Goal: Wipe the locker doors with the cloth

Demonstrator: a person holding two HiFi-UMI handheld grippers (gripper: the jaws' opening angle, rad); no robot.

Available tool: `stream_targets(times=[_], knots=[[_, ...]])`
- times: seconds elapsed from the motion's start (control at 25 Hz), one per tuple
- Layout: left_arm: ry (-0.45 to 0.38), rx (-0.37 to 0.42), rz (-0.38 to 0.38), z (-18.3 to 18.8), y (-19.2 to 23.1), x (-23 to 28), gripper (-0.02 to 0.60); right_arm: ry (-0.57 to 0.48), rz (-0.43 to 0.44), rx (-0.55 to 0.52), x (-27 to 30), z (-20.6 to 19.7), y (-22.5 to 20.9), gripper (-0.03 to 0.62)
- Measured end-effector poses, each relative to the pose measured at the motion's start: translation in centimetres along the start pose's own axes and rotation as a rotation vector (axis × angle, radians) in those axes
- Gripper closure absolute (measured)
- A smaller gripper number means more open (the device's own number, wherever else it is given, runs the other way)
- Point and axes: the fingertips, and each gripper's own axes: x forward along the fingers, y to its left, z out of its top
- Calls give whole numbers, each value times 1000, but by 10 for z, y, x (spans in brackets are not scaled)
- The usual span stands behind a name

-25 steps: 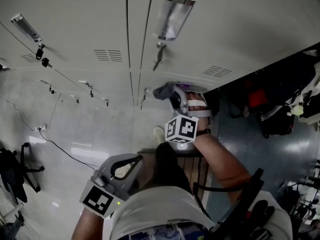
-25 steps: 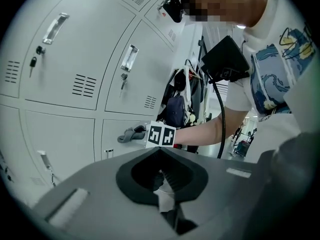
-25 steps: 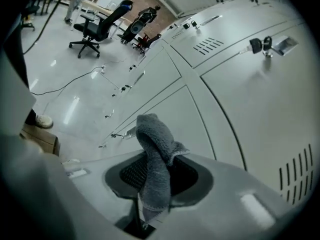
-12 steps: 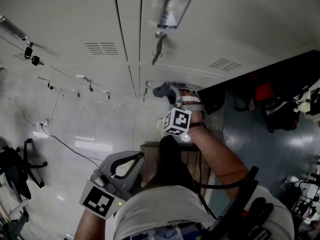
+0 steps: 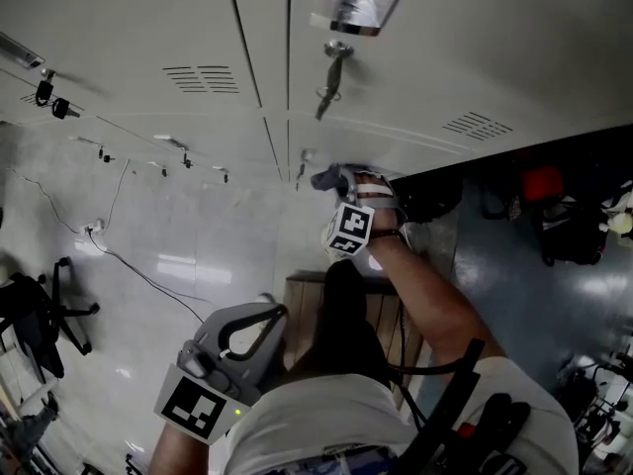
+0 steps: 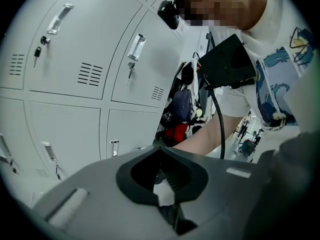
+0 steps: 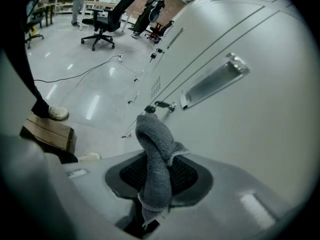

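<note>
Grey locker doors (image 5: 435, 57) fill the top of the head view. My right gripper (image 5: 339, 179) is shut on a grey cloth (image 5: 324, 178) and holds it against a lower door, beside that door's small key (image 5: 303, 162). In the right gripper view the cloth (image 7: 154, 139) stands up between the jaws of the right gripper (image 7: 159, 160), close to the door's metal handle (image 7: 212, 80) and the key (image 7: 159, 105). My left gripper (image 5: 259, 323) hangs low by the person's waist, away from the lockers. It is shut with nothing in it, and the left gripper (image 6: 161, 153) faces the locker bank.
The person stands on a low wooden platform (image 5: 300, 303). A cable (image 5: 138, 273) runs over the shiny floor and an office chair (image 5: 40, 317) stands at left. Dark bags (image 5: 554, 216) hang at right. Keys (image 5: 332, 71) stick out of several locks.
The right gripper has slid the cloth a little along the lower door, closer to the small key. The head view has shifted slightly. The left gripper has stayed low.
</note>
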Motion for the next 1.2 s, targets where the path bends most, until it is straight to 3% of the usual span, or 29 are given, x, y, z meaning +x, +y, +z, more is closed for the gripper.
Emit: stream_targets(times=[0.44, 0.68, 0.88, 1.2], knots=[[42, -10, 39, -9, -1, -6, 578, 58, 135, 66, 66, -25, 52, 485], [38, -20, 38, -15, -7, -7, 578, 64, 157, 105, 66, -26, 54, 484], [1, -6, 22, -5, -11, -9, 578, -8, 102, 120, 8, -10, 27, 484], [-81, 53, -25, 23, -18, -13, 578, -155, -81, 99, -156, 31, -58, 484]])
